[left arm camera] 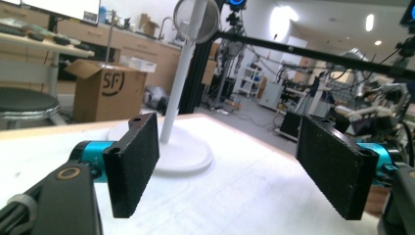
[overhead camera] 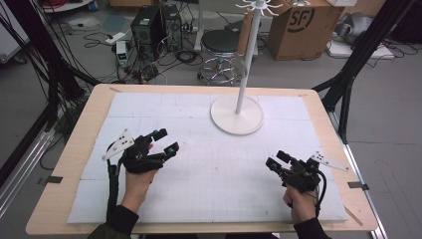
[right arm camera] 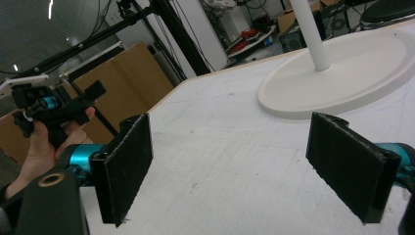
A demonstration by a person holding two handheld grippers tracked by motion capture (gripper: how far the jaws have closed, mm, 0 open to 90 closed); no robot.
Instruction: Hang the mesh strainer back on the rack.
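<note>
Both grippers, left gripper [overhead camera: 164, 141] and right gripper [overhead camera: 276, 160], hover with fingers spread and empty over the table [overhead camera: 74, 149], apparently approaching the white stand [overhead camera: 237, 115]; next, one must close in on it

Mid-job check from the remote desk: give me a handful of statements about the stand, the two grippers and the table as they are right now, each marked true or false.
1. The left gripper has open jaws with nothing between them. True.
2. The right gripper is clamped on the pole. False: its jaws are open and empty, well short of the white stand.
3. The stand's round base rests on the white mat. True.
4. The stand lies on its side. False: it is upright.
5. A black stool stands on the floor beyond the table. True.
</note>
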